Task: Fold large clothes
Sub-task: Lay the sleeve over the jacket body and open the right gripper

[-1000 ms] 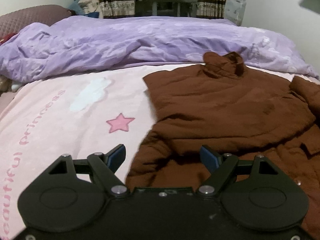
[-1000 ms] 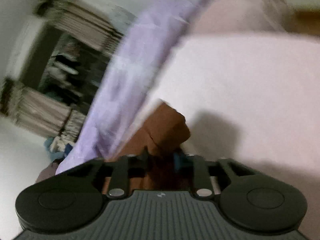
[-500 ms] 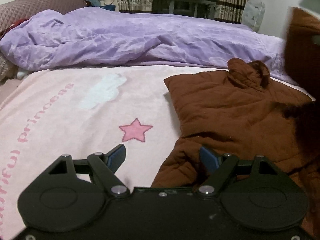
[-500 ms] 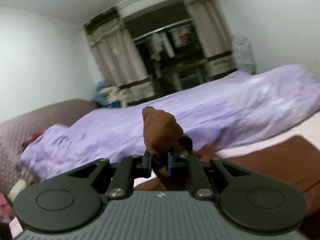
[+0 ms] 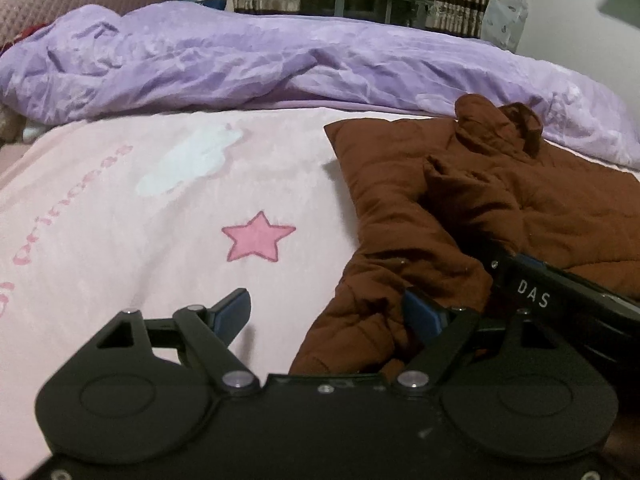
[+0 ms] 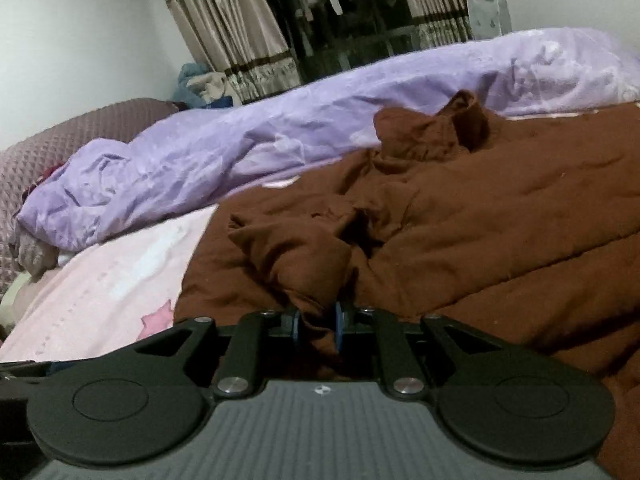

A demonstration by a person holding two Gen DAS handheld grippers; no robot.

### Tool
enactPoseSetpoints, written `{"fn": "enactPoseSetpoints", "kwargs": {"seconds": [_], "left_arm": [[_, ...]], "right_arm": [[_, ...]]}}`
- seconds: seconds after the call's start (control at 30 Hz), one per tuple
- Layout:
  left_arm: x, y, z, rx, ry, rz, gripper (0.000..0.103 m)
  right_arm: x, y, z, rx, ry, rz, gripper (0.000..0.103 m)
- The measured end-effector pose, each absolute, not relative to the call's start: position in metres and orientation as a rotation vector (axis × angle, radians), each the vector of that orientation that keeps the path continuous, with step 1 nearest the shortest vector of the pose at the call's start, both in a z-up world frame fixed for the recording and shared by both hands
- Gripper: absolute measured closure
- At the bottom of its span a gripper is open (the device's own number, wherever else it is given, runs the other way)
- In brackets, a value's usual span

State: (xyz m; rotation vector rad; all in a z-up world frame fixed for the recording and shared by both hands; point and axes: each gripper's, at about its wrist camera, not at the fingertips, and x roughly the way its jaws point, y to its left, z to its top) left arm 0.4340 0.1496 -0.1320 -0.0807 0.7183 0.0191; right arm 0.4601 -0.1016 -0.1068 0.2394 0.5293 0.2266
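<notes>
While my right gripper (image 6: 316,326) pinched a sleeve (image 6: 296,256) laid on the jacket (image 5: 520,200), my left gripper (image 5: 328,312) hung open, the jacket's near edge at its 3 o'clock finger.

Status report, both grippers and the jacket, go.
Left gripper open, low at the brown jacket edge. Right gripper shut on the jacket's sleeve, laid across the body. Purple duvet behind, clear of the fold.

A bed (image 5: 120,240) with a pink star-printed sheet fills the near scene; a crumpled purple duvet (image 5: 280,64) lies across its far side. Beyond, striped curtains (image 6: 224,28) frame a dark window (image 6: 340,20) between white walls (image 6: 80,32).
</notes>
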Motion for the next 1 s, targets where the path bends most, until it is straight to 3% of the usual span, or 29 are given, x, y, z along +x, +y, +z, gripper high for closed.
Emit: {"fn": "enactPoseSetpoints", "kwargs": {"seconds": [0.2,0.23,0.27,0.33,0.6,0.73,0.83,0.87,0.9,0.93,0.97,1.0], "left_arm": [[0.424,0.148,-0.119,-0.071,0.725,0.036,0.019],[0.419,0.145,-0.114,-0.05,0.718,0.037,0.019],[0.412,0.143,-0.108,-0.024,0.71,0.034,0.019],[0.397,0.141,-0.1,0.014,0.689,0.018,0.019],[0.356,0.162,-0.111,-0.008,0.721,-0.022,0.019],[0.361,0.165,-0.142,-0.009,0.874,-0.04,0.017],[0.358,0.169,-0.148,-0.048,0.858,-0.063,0.016],[0.357,0.169,-0.147,-0.049,0.855,-0.07,0.019],[0.357,0.168,-0.147,-0.057,0.856,-0.085,0.029],[0.356,0.167,-0.146,-0.046,0.853,-0.108,0.058],[0.354,0.165,-0.141,-0.054,0.847,-0.149,0.076],[0.355,0.164,-0.136,-0.062,0.848,-0.153,0.091]], "right_arm": [[0.45,-0.11,-0.091,0.23,0.535,0.29,0.07],[0.443,-0.119,-0.081,0.262,0.539,0.307,0.062],[0.436,-0.129,-0.071,0.282,0.552,0.346,0.039],[0.418,-0.156,-0.05,0.264,0.584,0.424,0.005],[0.347,-0.307,-0.026,0.241,0.527,0.222,0.004],[0.342,-0.377,-0.042,0.187,0.616,-0.052,0.004],[0.335,-0.413,-0.054,0.178,0.656,-0.159,0.004],[0.335,-0.422,-0.06,0.182,0.677,-0.178,0.004],[0.338,-0.429,-0.065,0.19,0.706,-0.179,0.004],[0.343,-0.433,-0.073,0.201,0.759,-0.169,0.004],[0.349,-0.434,-0.083,0.211,0.822,-0.143,0.012],[0.349,-0.432,-0.086,0.196,0.816,-0.139,0.014]]}}
